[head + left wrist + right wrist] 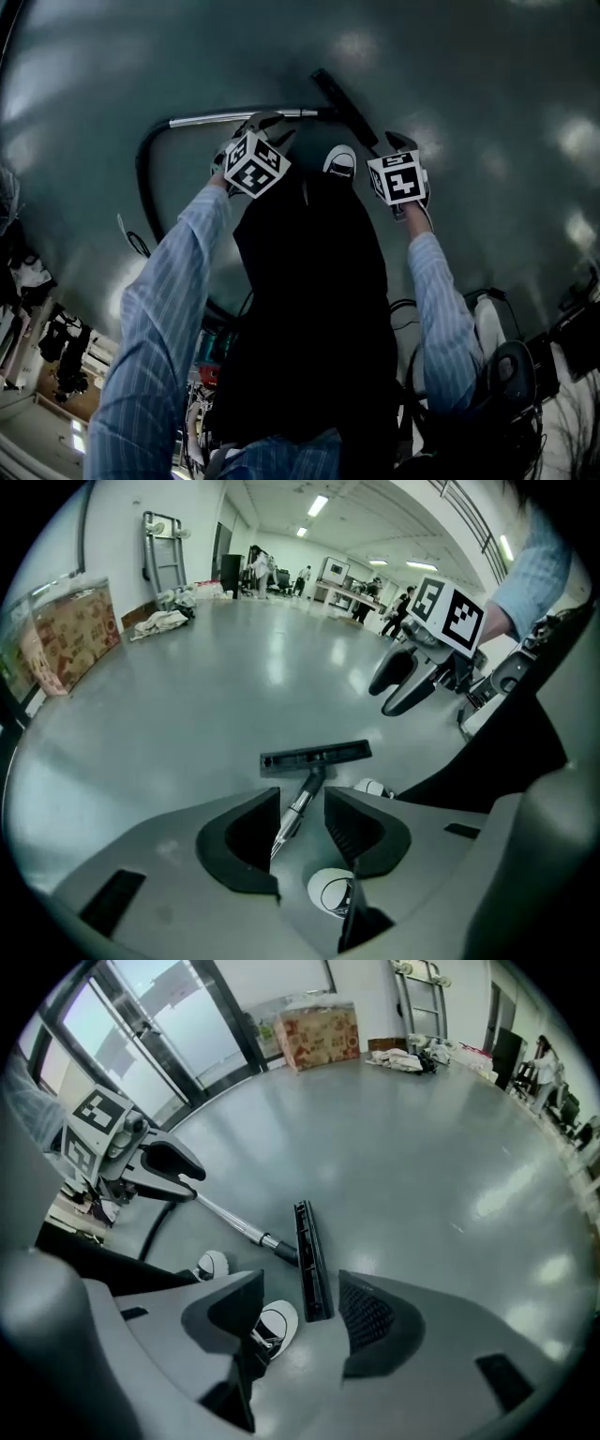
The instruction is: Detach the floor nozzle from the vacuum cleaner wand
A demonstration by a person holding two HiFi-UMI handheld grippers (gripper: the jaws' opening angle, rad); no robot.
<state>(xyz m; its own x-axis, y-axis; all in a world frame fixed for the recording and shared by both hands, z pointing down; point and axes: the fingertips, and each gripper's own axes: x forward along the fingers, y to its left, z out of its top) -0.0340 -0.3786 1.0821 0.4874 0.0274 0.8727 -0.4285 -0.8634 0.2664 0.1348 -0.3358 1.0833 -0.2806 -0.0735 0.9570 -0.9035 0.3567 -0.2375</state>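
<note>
No legible text; print on cardboard box point(317, 1037) perhaps lettering, too blurred.

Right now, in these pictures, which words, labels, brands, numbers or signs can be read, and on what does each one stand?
No word or number can be read anywhere.
Left cube, on the left tongs: black-and-white square patterns only, no letters.
Right cube, on the right tongs: the same kind of patterns, no letters.
Cardboard box: reddish print, too blurred to read.
</note>
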